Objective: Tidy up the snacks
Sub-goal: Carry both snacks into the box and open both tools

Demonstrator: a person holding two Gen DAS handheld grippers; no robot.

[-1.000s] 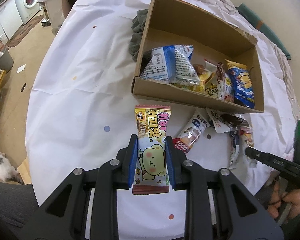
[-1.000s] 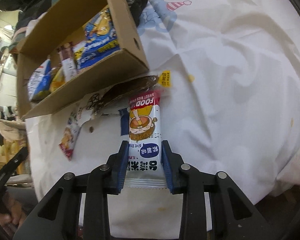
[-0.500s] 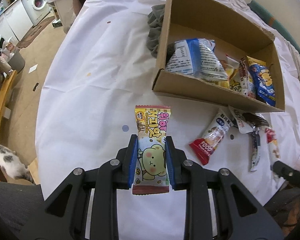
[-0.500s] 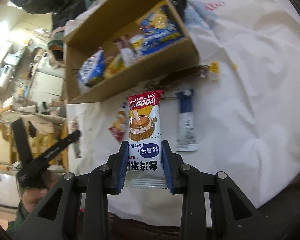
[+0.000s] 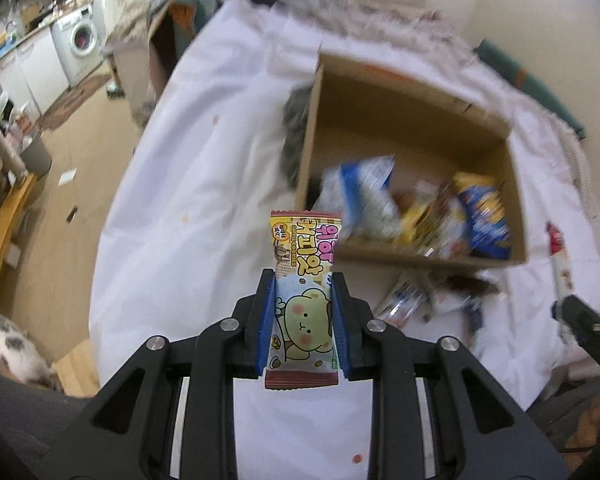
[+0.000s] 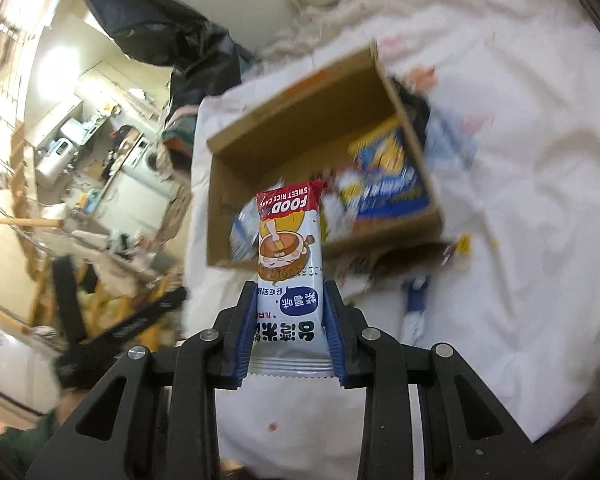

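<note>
My left gripper (image 5: 303, 280) is shut on a yellow and pink bear snack packet (image 5: 303, 292), held above the white cloth, near the front left corner of an open cardboard box (image 5: 416, 120). The box holds several snack packets (image 5: 480, 212). My right gripper (image 6: 290, 288) is shut on a white and red rice cake packet (image 6: 290, 248), held in front of the same box (image 6: 300, 132). A few loose packets (image 5: 404, 304) lie on the cloth before the box, also in the right wrist view (image 6: 414, 308).
A white cloth (image 5: 204, 152) covers the table; its left edge drops to a wooden floor (image 5: 80, 152). A dark cloth (image 5: 296, 128) lies by the box's left wall. The other gripper shows at the right edge (image 5: 584, 328). A washing machine (image 5: 82, 38) stands far left.
Both grippers have lifted and tilted up with their packets, so the box sits lower in each view and more of the room shows. The views are blurred by motion.
</note>
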